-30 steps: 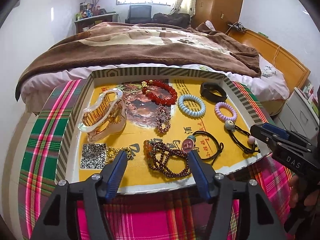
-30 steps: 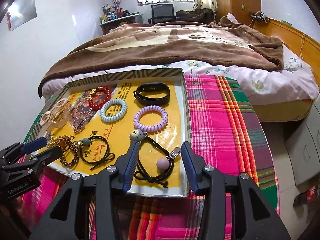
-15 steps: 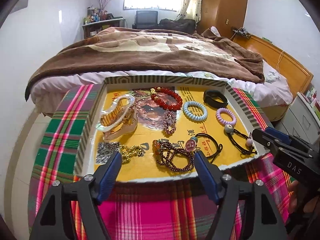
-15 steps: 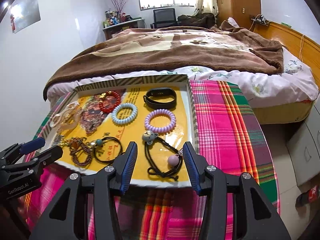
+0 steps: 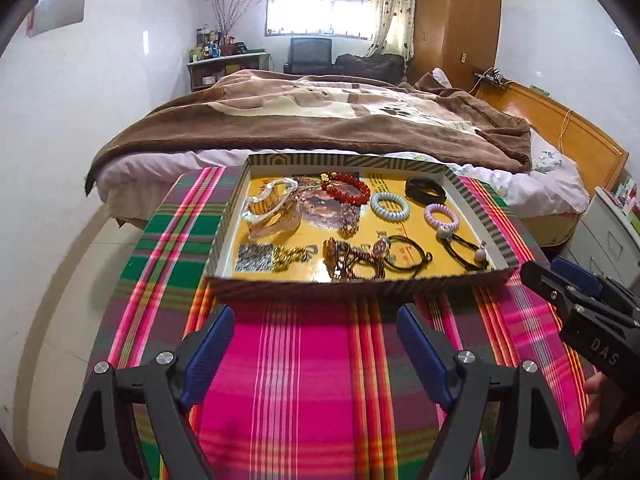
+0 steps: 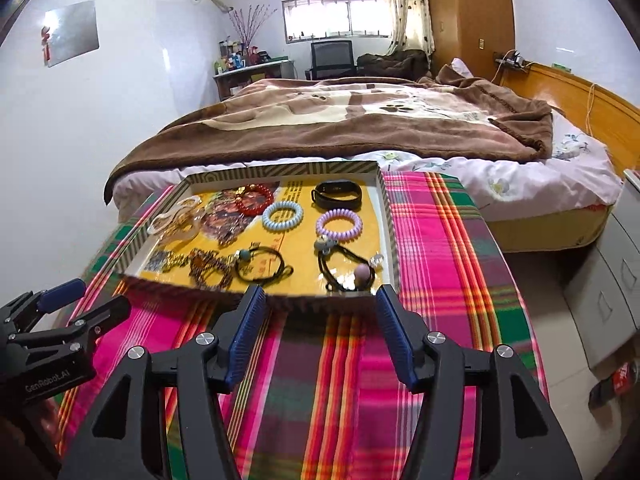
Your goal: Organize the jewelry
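A shallow striped-rim tray (image 5: 226,216) with a yellow floor holds jewelry: a clear hair claw (image 5: 274,210), a red bead bracelet (image 5: 348,192), a blue coil tie (image 5: 390,205), a purple coil tie (image 5: 441,216), a black band (image 5: 425,190), dark bead strands (image 5: 352,260) and black elastic ties (image 5: 460,246). The tray also shows in the right wrist view (image 6: 390,216). My left gripper (image 5: 314,354) is open and empty, over the plaid cloth in front of the tray. My right gripper (image 6: 318,330) is open and empty, just short of the tray's near right rim.
The tray sits on a pink and green plaid cloth (image 5: 304,380). A bed with a brown blanket (image 5: 312,120) lies behind it. Grey drawers (image 6: 608,280) stand to the right. The right gripper's body shows at the edge of the left wrist view (image 5: 580,300).
Both grippers have pulled back and up from the tray toward me; their fingertips now hang over the cloth rather than the tray. The jewelry has not moved.
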Motion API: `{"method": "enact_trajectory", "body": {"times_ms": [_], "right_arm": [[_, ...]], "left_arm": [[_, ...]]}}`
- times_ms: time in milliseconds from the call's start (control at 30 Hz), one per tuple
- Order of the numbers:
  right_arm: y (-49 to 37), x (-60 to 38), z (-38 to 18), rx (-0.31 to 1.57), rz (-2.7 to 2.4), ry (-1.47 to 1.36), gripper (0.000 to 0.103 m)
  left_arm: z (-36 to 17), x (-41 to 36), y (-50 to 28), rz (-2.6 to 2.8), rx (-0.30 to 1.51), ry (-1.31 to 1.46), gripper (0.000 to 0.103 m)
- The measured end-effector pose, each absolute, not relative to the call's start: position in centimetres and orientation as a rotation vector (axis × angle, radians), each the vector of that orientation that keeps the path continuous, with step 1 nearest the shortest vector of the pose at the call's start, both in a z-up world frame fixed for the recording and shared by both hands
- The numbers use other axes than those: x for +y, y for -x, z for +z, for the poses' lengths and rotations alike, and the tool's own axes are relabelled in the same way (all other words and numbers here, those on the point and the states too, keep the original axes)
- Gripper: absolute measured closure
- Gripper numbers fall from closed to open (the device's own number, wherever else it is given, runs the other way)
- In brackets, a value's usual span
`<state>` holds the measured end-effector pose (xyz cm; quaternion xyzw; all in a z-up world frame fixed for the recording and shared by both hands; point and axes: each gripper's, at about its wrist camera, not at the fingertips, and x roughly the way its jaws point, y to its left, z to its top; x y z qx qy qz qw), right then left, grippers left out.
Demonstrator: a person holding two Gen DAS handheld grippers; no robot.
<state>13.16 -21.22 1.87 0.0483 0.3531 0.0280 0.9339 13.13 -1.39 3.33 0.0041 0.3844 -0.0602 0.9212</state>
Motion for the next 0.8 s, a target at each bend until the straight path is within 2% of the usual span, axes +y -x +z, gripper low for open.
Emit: {"method": "enact_trajectory", "body": {"times_ms": [800], "right_arm": [[-6.5, -19.6, 2.1, 0.690, 0.022, -0.069, 0.045]], "left_arm": [[4.1, -0.5, -5.8, -0.018, 0.701, -0.062, 0.020]]}}
